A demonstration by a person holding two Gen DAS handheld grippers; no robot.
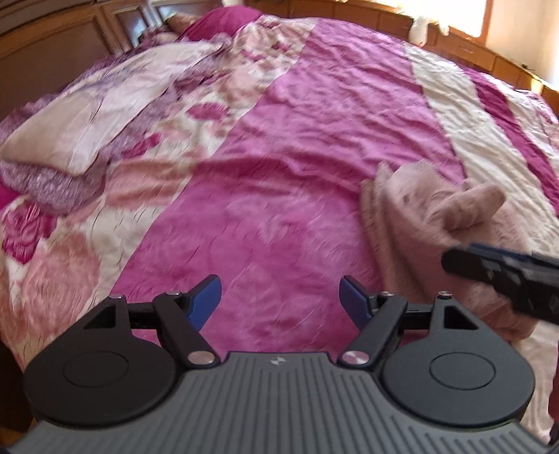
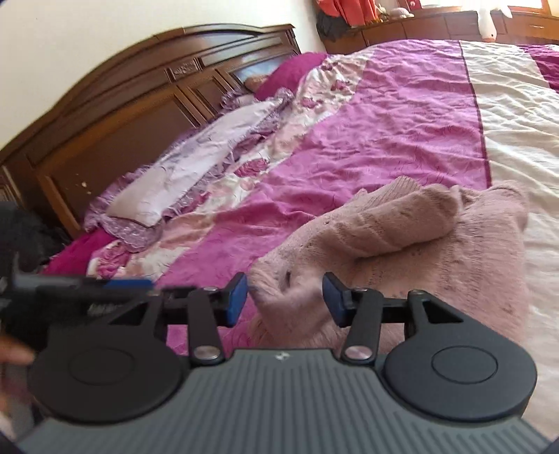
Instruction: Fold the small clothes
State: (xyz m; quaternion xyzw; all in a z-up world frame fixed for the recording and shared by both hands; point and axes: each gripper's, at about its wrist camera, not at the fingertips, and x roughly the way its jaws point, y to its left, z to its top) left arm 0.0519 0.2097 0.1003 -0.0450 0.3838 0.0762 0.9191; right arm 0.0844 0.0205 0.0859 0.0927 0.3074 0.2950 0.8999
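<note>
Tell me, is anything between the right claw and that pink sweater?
Nothing visible is. The right claw is open, and a corner of the sweater already lies between its fingers. The left claw, also open, hangs over bare bedspread to the sweater's left.

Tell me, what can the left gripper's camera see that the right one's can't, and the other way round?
Only the left view shows the left gripper open over bare bedspread. Only the right view shows the whole carved headboard, red fabric at the far wall, and the right gripper open around the sweater's near edge. Both show the pink sweater, the pale pillow and the white stuffed toy.
</note>
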